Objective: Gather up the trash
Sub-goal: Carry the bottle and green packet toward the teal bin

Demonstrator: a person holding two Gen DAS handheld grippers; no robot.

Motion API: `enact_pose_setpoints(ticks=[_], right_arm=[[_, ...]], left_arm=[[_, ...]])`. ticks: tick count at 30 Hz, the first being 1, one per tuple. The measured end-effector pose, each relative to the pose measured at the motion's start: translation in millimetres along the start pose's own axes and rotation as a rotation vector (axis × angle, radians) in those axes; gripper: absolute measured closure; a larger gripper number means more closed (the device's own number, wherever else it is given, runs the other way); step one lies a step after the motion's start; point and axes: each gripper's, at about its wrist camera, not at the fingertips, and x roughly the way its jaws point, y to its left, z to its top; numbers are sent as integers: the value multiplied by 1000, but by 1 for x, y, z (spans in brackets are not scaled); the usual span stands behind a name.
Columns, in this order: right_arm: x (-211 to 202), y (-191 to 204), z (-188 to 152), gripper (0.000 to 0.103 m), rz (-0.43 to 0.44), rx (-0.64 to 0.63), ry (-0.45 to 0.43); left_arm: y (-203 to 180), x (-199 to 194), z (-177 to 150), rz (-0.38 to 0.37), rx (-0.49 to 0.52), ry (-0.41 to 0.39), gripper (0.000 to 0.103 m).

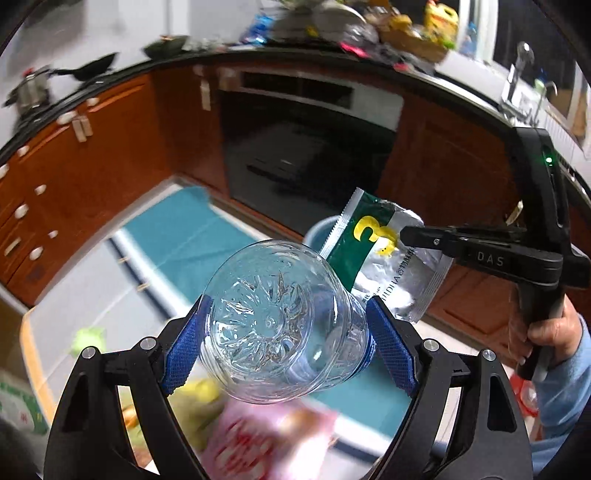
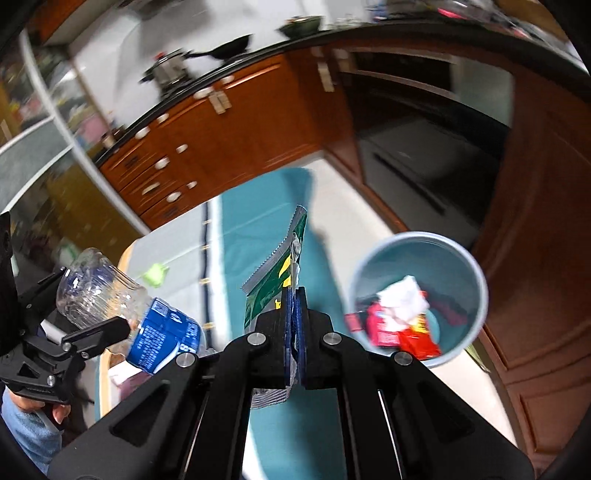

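Note:
My left gripper (image 1: 288,306) is shut on a clear plastic bottle (image 1: 280,325), its blue pads (image 1: 184,347) pressing both sides and the bottle's base facing the camera. In the right wrist view the same bottle (image 2: 110,295) shows its blue label, gripped by the left gripper (image 2: 74,306). My right gripper (image 2: 294,295) is shut on a green and silver snack wrapper (image 2: 275,273), which sticks up past the pads. The left wrist view shows that wrapper (image 1: 369,258) hanging from the right gripper (image 1: 406,236). A light blue bin (image 2: 476,280) stands on the floor to the right, holding red and white wrappers (image 2: 402,317).
A teal mat (image 2: 258,221) lies on the pale floor beside a table edge (image 2: 125,258). Wooden cabinets (image 1: 92,147) and a dark oven (image 1: 303,140) line the far side. The counter (image 1: 369,29) above is cluttered. A pink packet (image 1: 266,439) and a green scrap (image 2: 155,275) lie on the table.

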Motion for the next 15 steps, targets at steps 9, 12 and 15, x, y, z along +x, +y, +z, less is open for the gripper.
enact_pose_setpoints(ticks=[9,12,15], right_arm=[[28,-109,7,100,-118,146,23],[40,-130,9,100,-150,161,41],[51,-141,12,100,-174,162,53]], left_arm=[[-75,121,51,-44,115,128,19],[-87,151,60,-53,129,162,19],[-94,173,66,-52,143,185,19]])
